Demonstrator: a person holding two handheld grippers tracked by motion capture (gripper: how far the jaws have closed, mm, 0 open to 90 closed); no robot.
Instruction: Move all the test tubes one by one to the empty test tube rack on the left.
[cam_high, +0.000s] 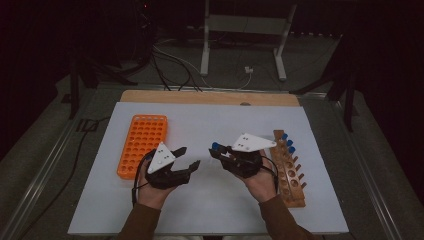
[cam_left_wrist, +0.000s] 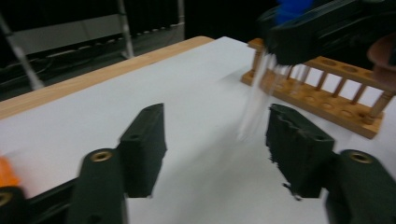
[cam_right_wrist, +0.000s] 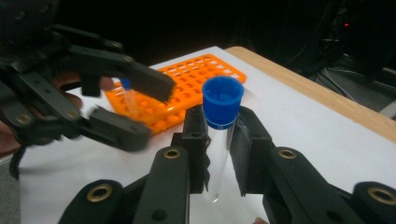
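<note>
Left gripper (cam_high: 189, 159) sits low over the white mat (cam_high: 210, 200) beside the orange rack (cam_high: 141, 142), jaws parted, nothing between them. Right gripper (cam_right_wrist: 218, 144) faces it, clamped on a clear tube with blue cap (cam_right_wrist: 220, 126); tube upright in the right gripper view, just clear of the left jaws. Wooden rack (cam_high: 289, 167) lies along the mat's right edge. Bare mat in front and behind; dark room beyond the table.
</note>
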